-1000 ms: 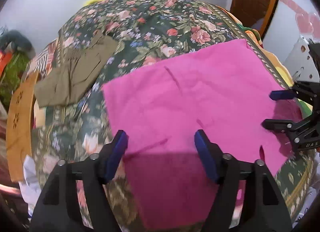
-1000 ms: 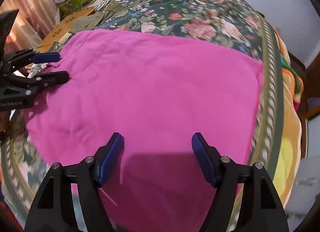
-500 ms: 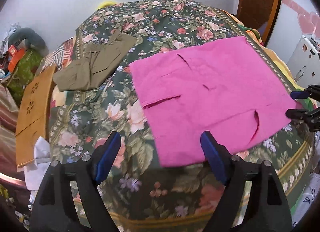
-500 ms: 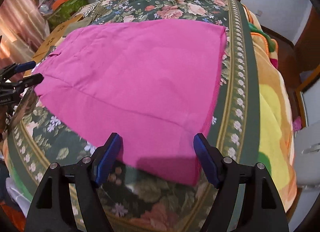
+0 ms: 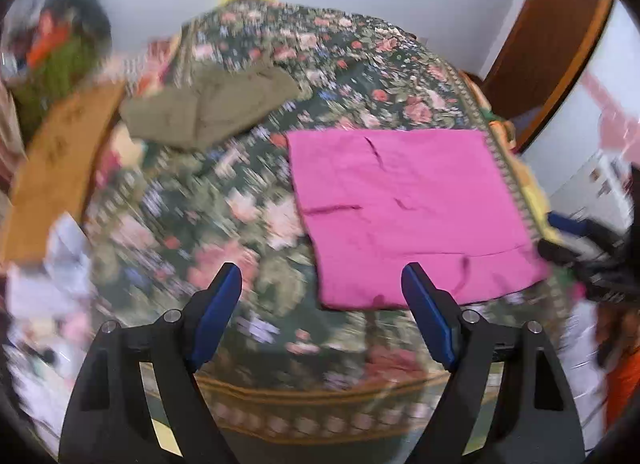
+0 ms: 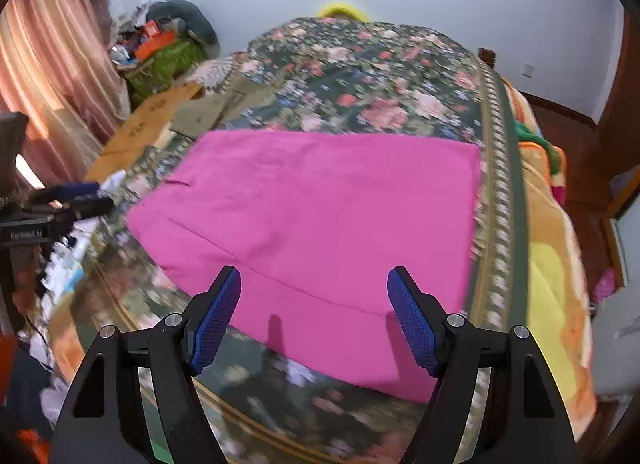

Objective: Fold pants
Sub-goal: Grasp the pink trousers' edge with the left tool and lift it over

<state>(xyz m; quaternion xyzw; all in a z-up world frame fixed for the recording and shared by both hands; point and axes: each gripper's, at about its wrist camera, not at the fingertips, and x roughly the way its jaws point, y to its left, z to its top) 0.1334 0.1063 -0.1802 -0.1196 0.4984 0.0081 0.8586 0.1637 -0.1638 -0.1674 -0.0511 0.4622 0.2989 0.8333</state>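
Folded pink pants [image 5: 404, 208] lie flat on the floral bedspread [image 5: 240, 224] near the bed's foot and right edge; they also show in the right wrist view [image 6: 320, 216]. My left gripper [image 5: 326, 318] is open and empty, held back off the bed's foot edge, left of the pants. My right gripper [image 6: 314, 318] is open and empty, just above the near edge of the pants. The right gripper shows at the right edge of the left wrist view [image 5: 576, 240], and the left gripper at the left edge of the right wrist view [image 6: 72, 200].
Folded olive pants [image 5: 208, 108] lie on the bed's far left part. A wooden board [image 5: 60, 160] runs along the bed's left side. Clutter [image 6: 160, 44] is piled by the curtain. A striped blanket [image 6: 552, 264] hangs off the right side. A wooden door [image 5: 548, 36] is at back right.
Both grippers have pulled back and up from the pink pants, which now lie flat and farther away. The left view has swung left and is blurred.
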